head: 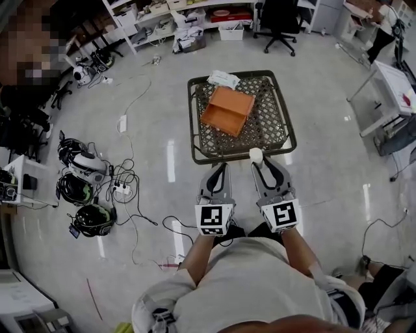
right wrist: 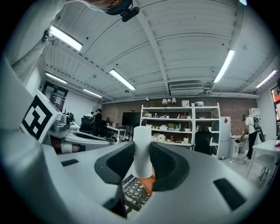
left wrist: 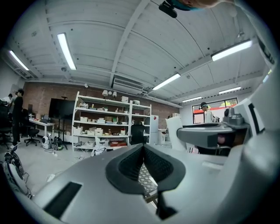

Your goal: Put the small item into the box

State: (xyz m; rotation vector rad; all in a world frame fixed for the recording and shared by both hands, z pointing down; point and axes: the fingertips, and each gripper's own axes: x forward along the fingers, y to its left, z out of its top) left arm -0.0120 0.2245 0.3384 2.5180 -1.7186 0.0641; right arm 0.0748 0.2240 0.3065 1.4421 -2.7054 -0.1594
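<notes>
A small white cylinder [head: 256, 155] is clamped upright between the pads of my right gripper [head: 259, 159], which hovers over the near edge of the black lattice table [head: 273, 130]. In the right gripper view the white cylinder [right wrist: 141, 148] fills the gap of the right gripper [right wrist: 142, 154], with the orange box [right wrist: 149, 183] showing below it. The open orange box [head: 227, 110] lies tilted on the table's middle, beyond both grippers. My left gripper [head: 221, 165] is beside the right one at the table's near edge; in the left gripper view the left gripper [left wrist: 142, 148] is shut, empty.
A white packet [head: 224, 79] lies at the table's far edge behind the box. Helmets [head: 81, 188] and cables with a power strip [head: 122, 190] litter the floor at left. A white desk [head: 396, 91] stands right, shelves and an office chair [head: 278, 19] far back.
</notes>
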